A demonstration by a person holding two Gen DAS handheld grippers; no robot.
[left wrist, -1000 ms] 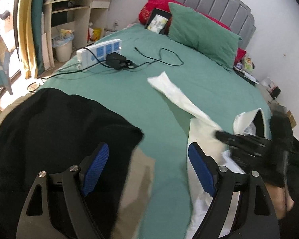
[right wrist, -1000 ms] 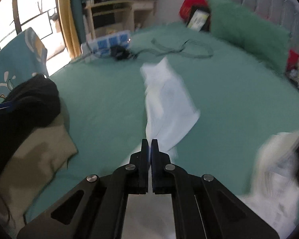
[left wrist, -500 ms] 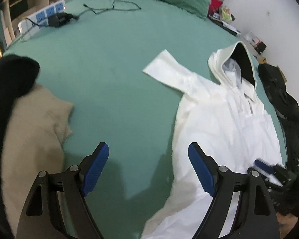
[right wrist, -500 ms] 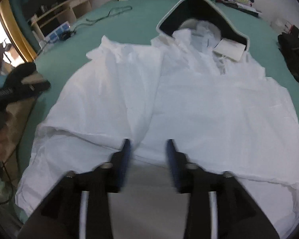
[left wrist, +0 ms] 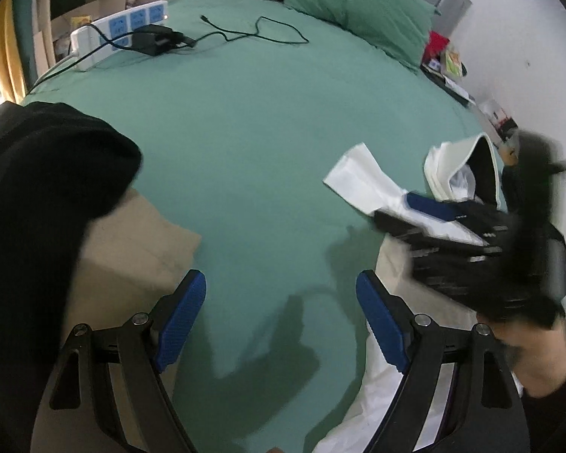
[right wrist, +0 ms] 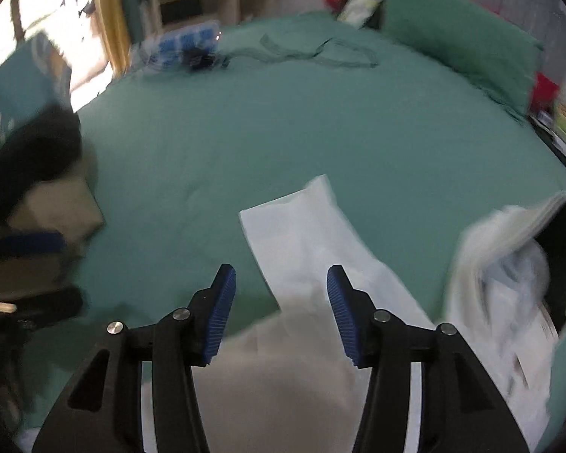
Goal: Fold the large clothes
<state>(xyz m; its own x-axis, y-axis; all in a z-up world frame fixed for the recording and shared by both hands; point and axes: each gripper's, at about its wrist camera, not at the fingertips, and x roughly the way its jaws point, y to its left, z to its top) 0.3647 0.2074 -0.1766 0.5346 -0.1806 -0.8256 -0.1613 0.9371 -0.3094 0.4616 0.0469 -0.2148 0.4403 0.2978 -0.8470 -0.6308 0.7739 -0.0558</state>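
White hooded garment [right wrist: 320, 241] lies on green bed [left wrist: 264, 132], sleeve stretched far-left. I've got L gripper [left wrist: 281, 324] & R gripper [right wrist: 279, 313] both spread wide, gripping nothing.

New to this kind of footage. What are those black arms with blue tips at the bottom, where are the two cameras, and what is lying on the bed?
They are handheld claws, one in each of a person's hands, each carrying a fisheye camera looking along its fingers. The left claw and right claw are both open, holding nothing. On the green bed lies a white hooded garment, its sleeve spread out. At the left are black clothing over a beige piece. A power strip lies farther back.
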